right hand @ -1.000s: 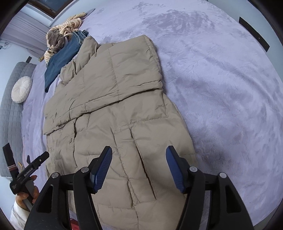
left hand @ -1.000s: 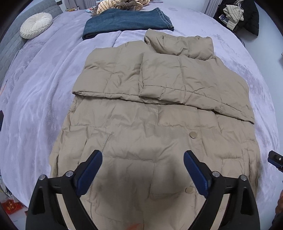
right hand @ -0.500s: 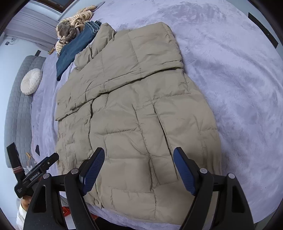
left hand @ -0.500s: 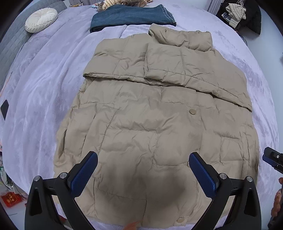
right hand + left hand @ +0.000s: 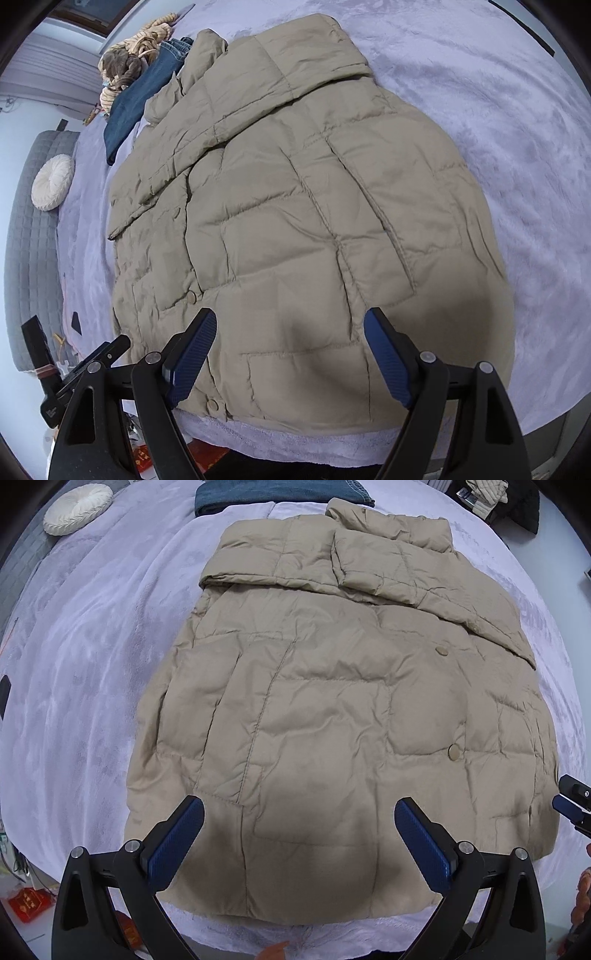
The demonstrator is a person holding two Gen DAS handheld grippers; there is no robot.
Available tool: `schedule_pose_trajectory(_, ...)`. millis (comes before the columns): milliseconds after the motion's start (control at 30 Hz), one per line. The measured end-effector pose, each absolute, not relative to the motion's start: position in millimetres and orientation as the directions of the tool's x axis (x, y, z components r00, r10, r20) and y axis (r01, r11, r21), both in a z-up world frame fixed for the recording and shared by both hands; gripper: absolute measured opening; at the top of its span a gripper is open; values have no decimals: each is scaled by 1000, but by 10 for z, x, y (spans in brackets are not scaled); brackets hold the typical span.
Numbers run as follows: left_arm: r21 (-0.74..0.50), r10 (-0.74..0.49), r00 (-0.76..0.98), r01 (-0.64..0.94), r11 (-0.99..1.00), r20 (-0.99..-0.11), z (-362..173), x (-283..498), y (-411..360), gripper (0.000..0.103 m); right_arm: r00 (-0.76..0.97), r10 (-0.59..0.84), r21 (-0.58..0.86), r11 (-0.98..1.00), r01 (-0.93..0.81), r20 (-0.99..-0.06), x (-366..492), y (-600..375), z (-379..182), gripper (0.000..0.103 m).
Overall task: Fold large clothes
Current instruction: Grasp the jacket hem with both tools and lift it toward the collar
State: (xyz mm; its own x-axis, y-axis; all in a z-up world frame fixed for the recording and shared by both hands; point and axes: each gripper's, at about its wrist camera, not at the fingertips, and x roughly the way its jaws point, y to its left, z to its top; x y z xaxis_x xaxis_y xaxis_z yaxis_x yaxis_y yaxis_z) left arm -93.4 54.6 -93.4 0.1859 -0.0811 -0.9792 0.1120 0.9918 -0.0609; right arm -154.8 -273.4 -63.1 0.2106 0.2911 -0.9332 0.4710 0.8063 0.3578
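Note:
A beige quilted puffer jacket lies flat on the lavender bed cover, front up, with both sleeves folded across its chest. In the right wrist view the same jacket fills the middle. My left gripper hovers open above the jacket's hem, nothing between its blue pads. My right gripper also stands open over the hem on the jacket's other side, its jaws empty. Each gripper shows at the edge of the other's view: the right one, the left one.
Folded blue jeans lie past the jacket's collar, beside a brown and cream striped bundle. A round white cushion rests by the grey headboard. Dark clothes are piled at the far right. The bed's near edge runs under the hem.
Both grippers have pulled back toward the near edge of the bed, so the jacket's hem has come into view. The right jaws have spread a little wider.

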Motion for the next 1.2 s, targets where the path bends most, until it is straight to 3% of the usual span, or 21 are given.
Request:
schedule_pose_trajectory(267, -99, -110, 142, 79, 992, -984, -1071, -1153, 950, 103, 221, 272, 351, 728, 589, -937, -2044, -2855, -712, 84)
schedule_pose_trajectory(600, -288, -290, 75, 42, 957, -954, -1171, -1402, 1245, 103, 258, 255, 360, 560, 746, -932, -2610, -3117, -937, 85)
schedule_pose_trajectory(633, -300, -302, 70, 37, 953, -951, -1181, -1418, 1273, 103, 259, 258, 362, 544, 757, -931, -2635, -3121, -984, 88)
schedule_pose_trajectory(667, -310, -312, 67, 32, 950, -948, -1185, -1428, 1297, 103, 265, 261, 367, 525, 768, -928, -2654, -3131, -1035, 103)
schedule_pose_trajectory(1200, -530, -541, -5, -196, 825, -841, -1603, -1613, 1749, 103, 415, 410, 548, 290, 785, -812, -2291, -3077, -1617, 103)
